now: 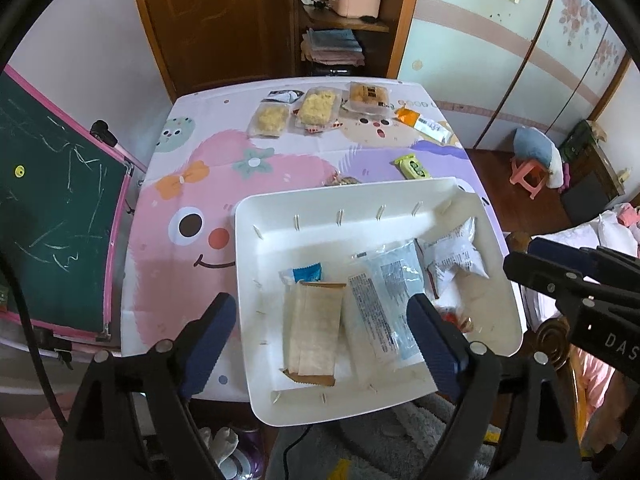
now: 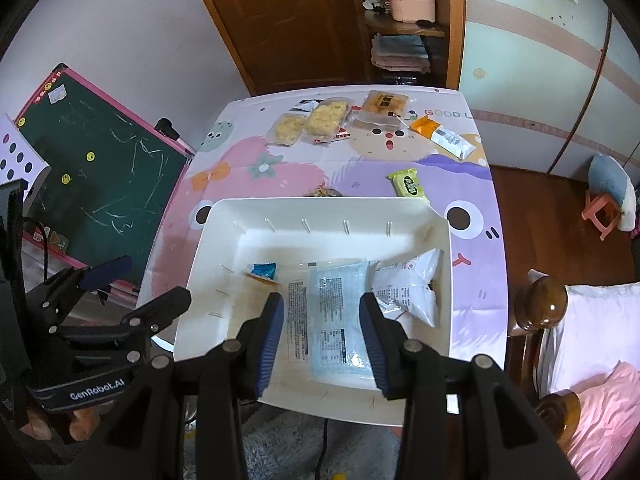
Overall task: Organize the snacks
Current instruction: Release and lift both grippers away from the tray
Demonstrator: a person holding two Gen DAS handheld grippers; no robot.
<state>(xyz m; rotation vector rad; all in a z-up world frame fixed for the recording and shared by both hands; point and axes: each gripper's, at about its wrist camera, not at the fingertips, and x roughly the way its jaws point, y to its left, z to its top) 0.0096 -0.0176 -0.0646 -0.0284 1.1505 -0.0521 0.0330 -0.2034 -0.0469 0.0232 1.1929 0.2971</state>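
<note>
left wrist: jaws apart above tray (image 1: 256, 216), seemingly empty.

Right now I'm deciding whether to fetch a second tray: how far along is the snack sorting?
Done: several packets lie in the white tray, among them a brown packet and a pale blue packet. In hand: nothing; both grippers' fingers hang open over the tray. Left: the green packet, orange packet and the clear packs at the table's far edge.
</note>
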